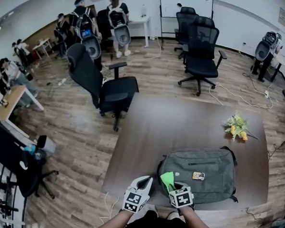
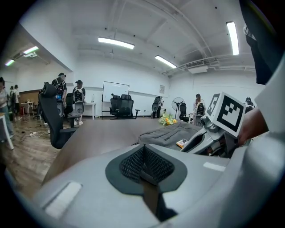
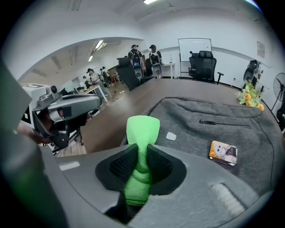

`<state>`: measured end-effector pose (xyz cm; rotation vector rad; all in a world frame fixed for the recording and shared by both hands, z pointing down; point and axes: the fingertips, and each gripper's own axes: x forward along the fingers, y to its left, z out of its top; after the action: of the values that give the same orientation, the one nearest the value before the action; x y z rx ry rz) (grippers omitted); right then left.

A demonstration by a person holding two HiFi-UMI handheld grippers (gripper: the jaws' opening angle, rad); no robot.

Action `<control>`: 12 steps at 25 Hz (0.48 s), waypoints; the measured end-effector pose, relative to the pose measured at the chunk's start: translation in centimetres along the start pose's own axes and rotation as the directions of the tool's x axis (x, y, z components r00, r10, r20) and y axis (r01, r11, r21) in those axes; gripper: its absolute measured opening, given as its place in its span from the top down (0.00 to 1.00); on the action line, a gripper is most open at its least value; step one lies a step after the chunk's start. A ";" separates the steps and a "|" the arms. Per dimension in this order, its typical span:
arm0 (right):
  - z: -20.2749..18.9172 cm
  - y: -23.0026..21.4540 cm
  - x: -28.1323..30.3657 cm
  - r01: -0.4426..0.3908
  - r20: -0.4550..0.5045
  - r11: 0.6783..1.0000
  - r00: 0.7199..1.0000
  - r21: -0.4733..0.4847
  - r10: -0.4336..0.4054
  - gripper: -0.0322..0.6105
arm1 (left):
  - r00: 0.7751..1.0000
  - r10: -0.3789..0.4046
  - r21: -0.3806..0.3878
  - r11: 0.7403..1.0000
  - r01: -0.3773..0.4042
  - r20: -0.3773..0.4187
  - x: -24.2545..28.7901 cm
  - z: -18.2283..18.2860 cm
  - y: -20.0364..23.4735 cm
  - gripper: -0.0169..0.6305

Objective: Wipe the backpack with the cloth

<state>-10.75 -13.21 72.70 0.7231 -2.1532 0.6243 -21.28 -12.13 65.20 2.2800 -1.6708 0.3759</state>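
Observation:
A grey backpack [image 1: 204, 173] lies flat on the brown table [image 1: 170, 127] near its front edge; it also shows in the right gripper view [image 3: 209, 129] and the left gripper view [image 2: 171, 132]. A small picture card [image 1: 198, 175] [image 3: 223, 152] rests on the backpack. My right gripper [image 1: 171, 182] is shut on a bright green cloth [image 1: 167, 179] [image 3: 141, 138], held just above the backpack's near left corner. My left gripper [image 1: 143, 183] hovers to the left of it, over the table's front edge, shut with nothing between its jaws.
A bunch of yellow flowers [image 1: 237, 126] lies on the table at the far right. Black office chairs [image 1: 103, 87] [image 1: 200, 54] stand beyond the table. Several people [image 1: 97, 21] stand at the back of the room.

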 end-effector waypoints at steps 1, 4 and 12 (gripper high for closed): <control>-0.1 0.2 0.0 -0.013 -0.008 1.000 1.000 -0.011 0.012 0.84 | 1.000 0.008 -0.002 1.000 -0.008 -0.003 -0.2 0.0 -0.2 0.95; -0.4 -0.2 -0.2 -0.022 -0.021 0.999 1.000 -0.024 0.021 0.84 | 1.000 0.014 -0.004 1.000 -0.014 -0.007 -0.9 0.2 -1.5 0.95; -2.2 -2.6 -2.0 0.015 -0.023 0.999 1.000 -0.032 -0.016 0.84 | 0.998 0.062 -0.016 0.998 -0.062 -0.020 -2.7 -1.0 -3.7 0.95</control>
<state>-6.84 -13.12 72.95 0.7119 -2.1299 0.5866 -18.60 -8.35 64.89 2.2099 -1.7315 0.3947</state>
